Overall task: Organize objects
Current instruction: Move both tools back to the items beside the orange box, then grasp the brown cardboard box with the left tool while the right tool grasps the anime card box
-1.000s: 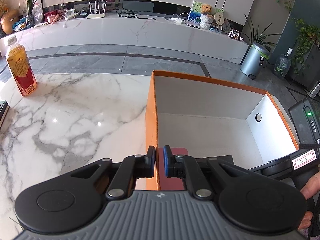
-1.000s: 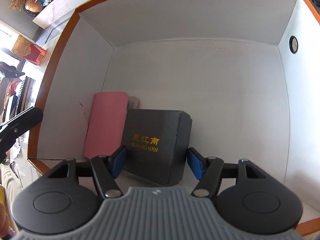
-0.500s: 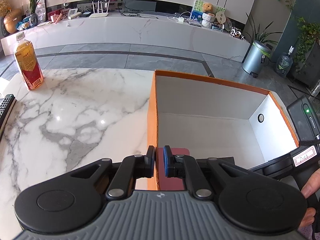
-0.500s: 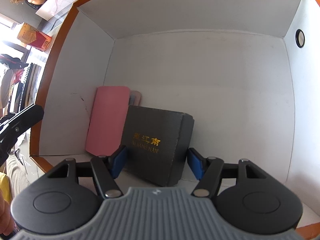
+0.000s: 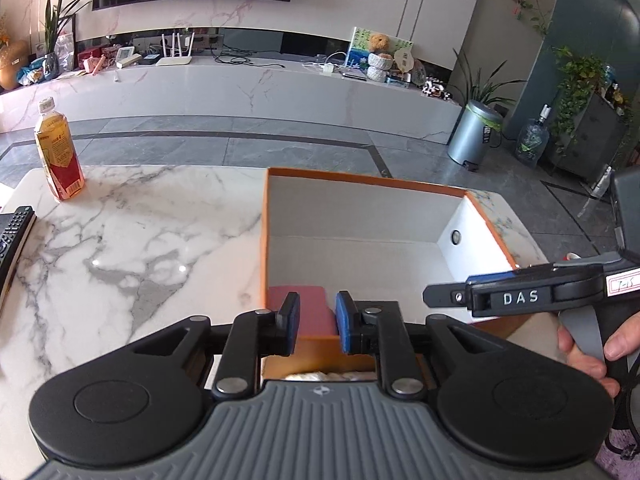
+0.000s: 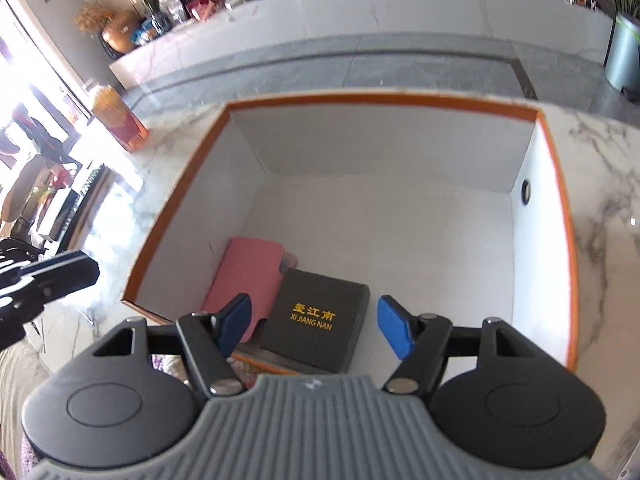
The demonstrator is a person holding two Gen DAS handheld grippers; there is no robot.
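Both grippers hang empty above the orange box [image 6: 568, 240]: the right gripper [image 6: 314, 326] spread wide, the left gripper [image 5: 313, 328] just opening. Left on the marble, the bottle [image 5: 58, 152] and remote [image 5: 14, 236] lie far off on the left gripper's side, so that hand looks nearer.

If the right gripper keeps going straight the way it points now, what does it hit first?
Most likely the black box lying in the orange box: it sits between and just beyond the open right gripper, beside the pink item. Depth is unclear.
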